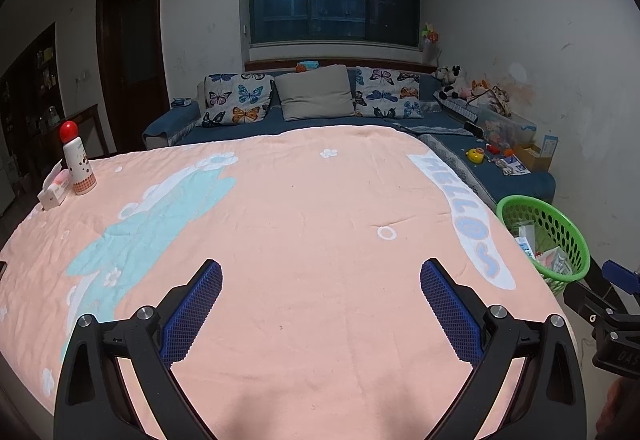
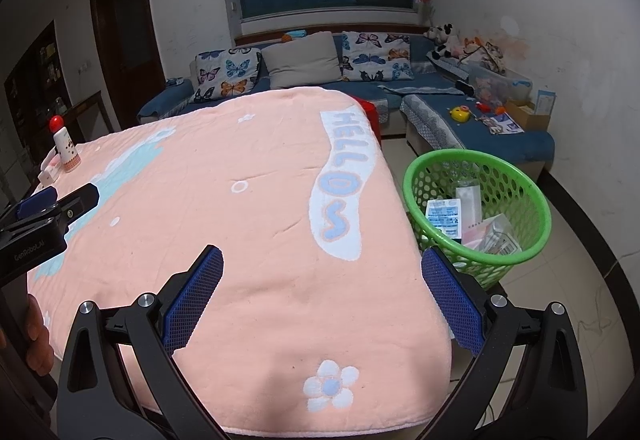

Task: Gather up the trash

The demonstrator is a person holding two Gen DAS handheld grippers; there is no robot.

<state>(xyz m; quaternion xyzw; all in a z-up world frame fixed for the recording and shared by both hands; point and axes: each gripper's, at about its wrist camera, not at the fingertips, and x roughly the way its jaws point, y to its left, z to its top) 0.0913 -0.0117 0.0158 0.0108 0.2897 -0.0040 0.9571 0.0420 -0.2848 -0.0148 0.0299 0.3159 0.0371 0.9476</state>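
A green perforated basket [image 2: 532, 195] [image 1: 576, 236] stands on the floor right of the table and holds several paper wrappers and small packets [image 2: 444, 217]. The table wears a pink blanket [image 1: 300, 220] [image 2: 224, 207] printed "HELLO". My left gripper [image 1: 320, 272] hovers open over the blanket's near middle with nothing between its blue pads. My right gripper [image 2: 322, 260] is open and empty above the table's near right corner, just left of the basket. At the far left corner stand a white bottle with a red cap [image 1: 78, 159] [image 2: 64, 145] and a small pink-and-white box [image 1: 54, 187] [image 2: 48, 169].
A blue sofa [image 1: 240, 127] with butterfly cushions runs behind the table under a dark window. Its right section carries toys, papers and a cardboard box [image 2: 520, 107]. A dark door [image 1: 132, 59] and shelves are on the left. Tiled floor [image 2: 576, 280] surrounds the basket.
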